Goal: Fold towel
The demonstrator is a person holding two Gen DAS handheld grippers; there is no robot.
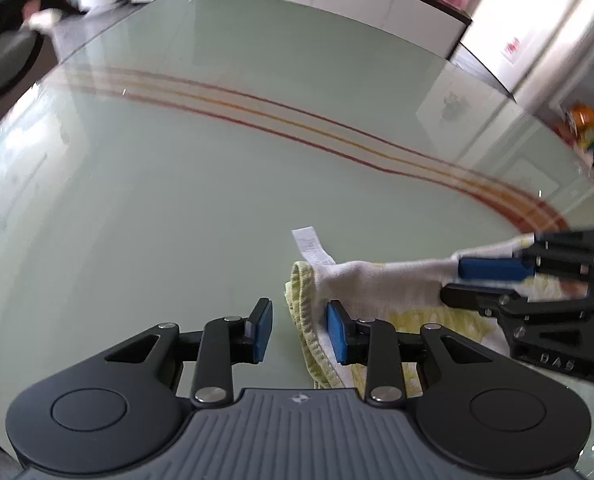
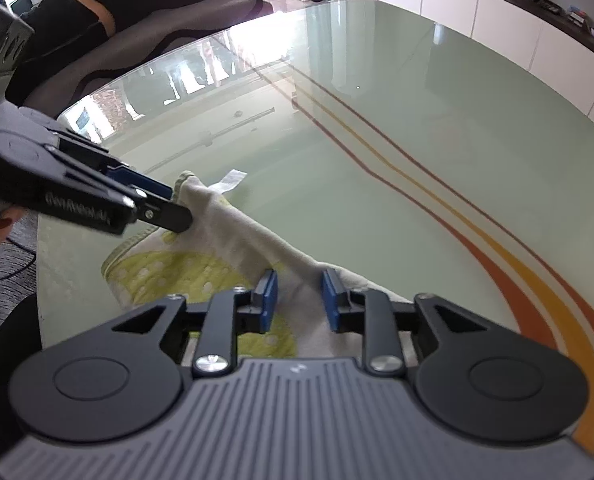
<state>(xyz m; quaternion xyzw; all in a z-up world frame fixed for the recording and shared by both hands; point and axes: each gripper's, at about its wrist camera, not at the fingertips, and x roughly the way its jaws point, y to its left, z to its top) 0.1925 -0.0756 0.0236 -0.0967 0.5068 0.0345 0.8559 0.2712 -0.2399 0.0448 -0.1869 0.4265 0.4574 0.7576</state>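
The towel (image 1: pixel 381 280) lies bunched up on the green glass table (image 1: pixel 177 184), close to the near edge. It is white with yellow-green patches, and a small white tag (image 1: pixel 309 244) sticks out from one corner. The left gripper (image 1: pixel 299 332) is down by that corner. Its jaws are apart, and the towel's folded edge sits between the blue pads (image 1: pixel 339 334) without being pinched. The right gripper (image 2: pixel 297 304) is over the other end of the towel. Its jaws are apart too, with a ridge of cloth between them but not squeezed. Red and yellow stripes (image 2: pixel 437 196) curve across the table.
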